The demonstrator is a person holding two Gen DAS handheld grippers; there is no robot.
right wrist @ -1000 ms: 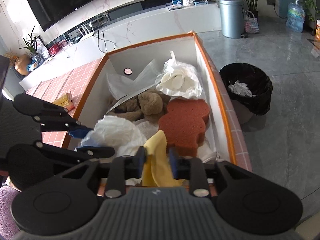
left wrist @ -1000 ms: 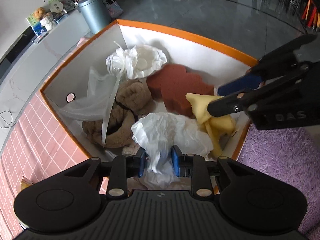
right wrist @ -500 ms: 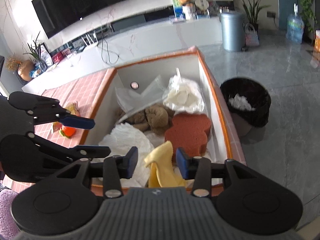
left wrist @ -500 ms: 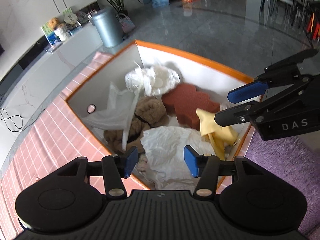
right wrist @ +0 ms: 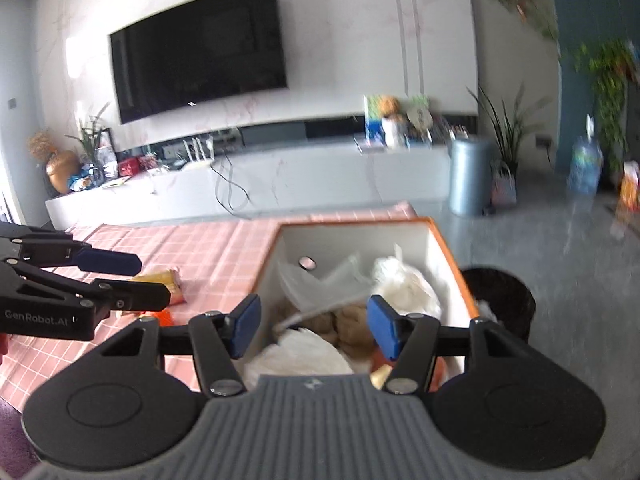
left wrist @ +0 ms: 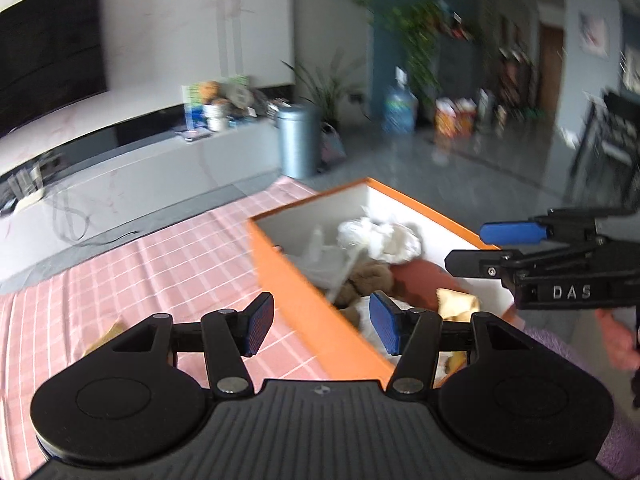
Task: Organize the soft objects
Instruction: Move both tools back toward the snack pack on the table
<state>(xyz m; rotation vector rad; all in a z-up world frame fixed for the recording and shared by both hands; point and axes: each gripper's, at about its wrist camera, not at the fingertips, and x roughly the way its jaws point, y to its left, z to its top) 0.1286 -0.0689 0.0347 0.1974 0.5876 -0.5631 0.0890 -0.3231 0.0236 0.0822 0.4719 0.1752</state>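
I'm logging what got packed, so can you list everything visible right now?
Box: one, orange outside, white inside, on the table.
White crumpled bags: two, in the box.
Clear plastic bag: one, in the box.
Plush toy: one, brown, mid-box.
Sponge: one, red-brown, in the box.
Cloth: one, yellow, beside the sponge.
Tablecloth: pink check.
Snack packet: one, yellow, on the tablecloth.
Waste bin: one, black, on the floor.
Left gripper: open, empty.
Right gripper: open, empty.
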